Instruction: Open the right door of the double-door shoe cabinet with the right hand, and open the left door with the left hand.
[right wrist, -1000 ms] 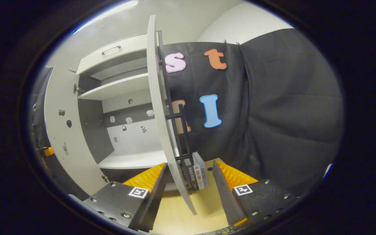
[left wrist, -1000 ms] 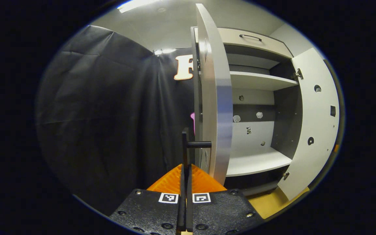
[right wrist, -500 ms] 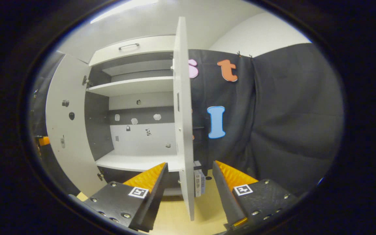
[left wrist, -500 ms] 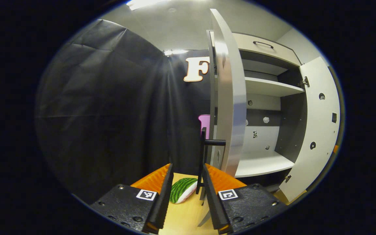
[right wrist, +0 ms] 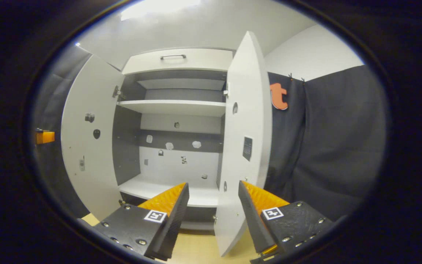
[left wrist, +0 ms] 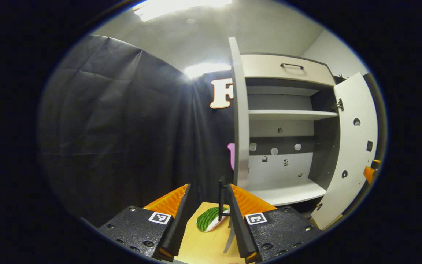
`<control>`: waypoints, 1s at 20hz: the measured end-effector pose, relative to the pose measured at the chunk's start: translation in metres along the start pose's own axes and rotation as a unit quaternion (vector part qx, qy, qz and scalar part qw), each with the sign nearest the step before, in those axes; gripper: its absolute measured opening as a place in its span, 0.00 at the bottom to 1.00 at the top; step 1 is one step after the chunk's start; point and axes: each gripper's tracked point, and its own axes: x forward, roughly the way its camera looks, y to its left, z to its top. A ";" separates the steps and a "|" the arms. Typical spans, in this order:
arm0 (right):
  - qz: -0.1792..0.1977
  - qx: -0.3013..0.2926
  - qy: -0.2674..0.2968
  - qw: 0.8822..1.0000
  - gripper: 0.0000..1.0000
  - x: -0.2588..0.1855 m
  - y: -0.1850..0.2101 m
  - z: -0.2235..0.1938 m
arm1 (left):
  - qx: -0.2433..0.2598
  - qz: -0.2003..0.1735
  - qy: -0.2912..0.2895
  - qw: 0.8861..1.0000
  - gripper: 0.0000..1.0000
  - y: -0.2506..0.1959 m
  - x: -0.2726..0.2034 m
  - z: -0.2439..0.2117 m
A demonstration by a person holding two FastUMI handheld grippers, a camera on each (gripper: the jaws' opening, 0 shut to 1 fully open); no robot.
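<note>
Right gripper view: right gripper (right wrist: 213, 212) fingers apart, right door (right wrist: 245, 146) and left door (right wrist: 90, 139) swung wide; left gripper (left wrist: 205, 216) fingers apart, handle (left wrist: 221, 196) free, likely released.

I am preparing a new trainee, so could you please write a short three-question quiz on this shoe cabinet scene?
1. True or false: both doors of the shoe cabinet stand open.
2. What lies on the floor between the fingers of the left gripper? A) a shoe B) a watermelon-patterned object C) a book
3. In the right gripper view, is the right gripper open or shut?

Key
1. True: the left door and the right door are both swung out, showing bare shelves.
2. B: the watermelon-patterned object.
3. Open: its fingers stand apart and press on nothing.
</note>
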 end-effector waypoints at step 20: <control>0.039 0.060 -0.038 0.997 1.00 0.022 0.049 0.075 | -0.016 -0.207 -0.010 0.978 0.96 -0.199 0.032 0.009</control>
